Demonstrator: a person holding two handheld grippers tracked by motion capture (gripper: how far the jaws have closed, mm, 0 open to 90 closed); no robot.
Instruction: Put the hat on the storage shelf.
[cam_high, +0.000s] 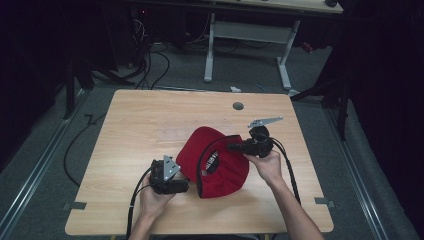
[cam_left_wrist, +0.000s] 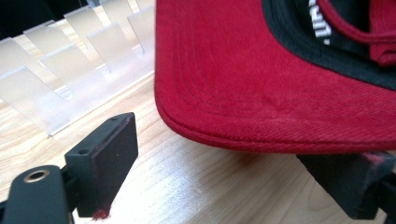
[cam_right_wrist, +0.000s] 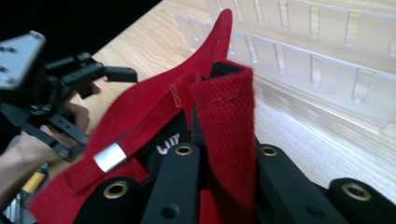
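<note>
Wooden table (cam_high: 150, 125) under dim light, and on it the right gripper (cam_right_wrist: 219, 154) has its jaws clamped tight on the red strap (cam_right_wrist: 229, 135) at the back of the red cap (cam_high: 215, 160), which lies near the middle of the table toward the person's side, opening turned up. Out to the left, the left gripper (cam_left_wrist: 224, 172) has its jaws standing wide apart on either side of the cap's brim (cam_left_wrist: 261, 84), one pad clear of it, the other tucked under the brim's edge, gripping nothing. Beyond both, a clear slotted rack (cam_right_wrist: 317, 60) shows in the gripper views.

Left gripper (cam_high: 186, 186) jaws apart; right gripper (cam_high: 231, 147) clamped.
</note>
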